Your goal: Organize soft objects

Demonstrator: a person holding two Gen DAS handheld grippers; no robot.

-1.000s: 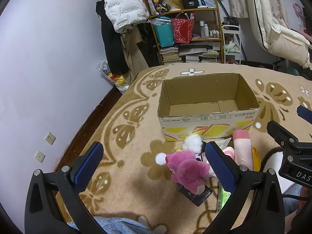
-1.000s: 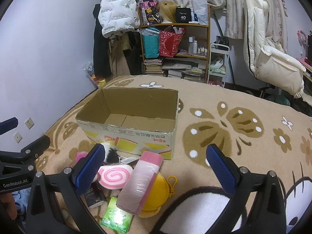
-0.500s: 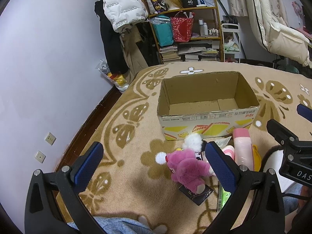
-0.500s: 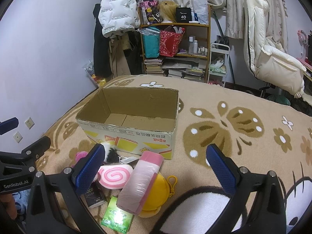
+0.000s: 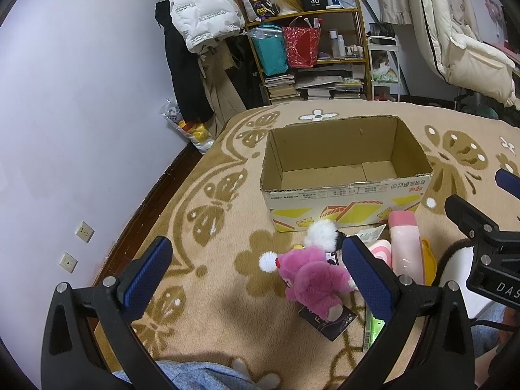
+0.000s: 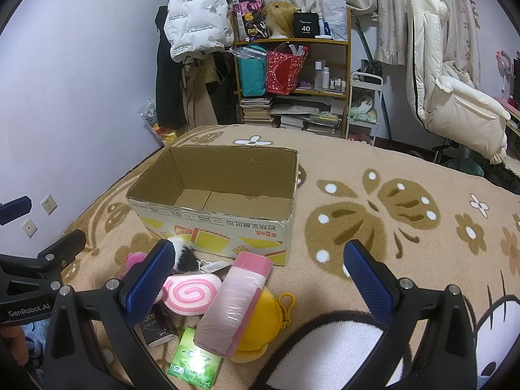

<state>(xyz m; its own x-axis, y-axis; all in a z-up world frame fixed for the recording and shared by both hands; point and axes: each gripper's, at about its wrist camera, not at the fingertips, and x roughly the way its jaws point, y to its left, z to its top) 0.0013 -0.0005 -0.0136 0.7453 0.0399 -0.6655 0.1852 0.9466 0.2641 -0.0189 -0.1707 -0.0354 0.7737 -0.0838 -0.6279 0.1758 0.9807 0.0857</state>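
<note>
Here, left wrist: left gripper spread wide, empty; pink plush lies on the rug just inside its right finger, below the box. Right wrist: right gripper wide, empty; swirl toy by its left finger. Left is nearer the plush.

tan blanket under both tools, patterned with brown butterflies and white flowers. plain brown cardboard box straight ahead, near face white with yellow and red print (lettering upside down). magenta-pink plush toy with white pom-poms just inside the left gripper's right blue pad. pink-and-white swirl cushion beside the right gripper's left blue pad, then a pale pink roll with darker pink end, over a yellow plush. bright green packet lowest. black-and-white fluffy toy by the box.
</note>
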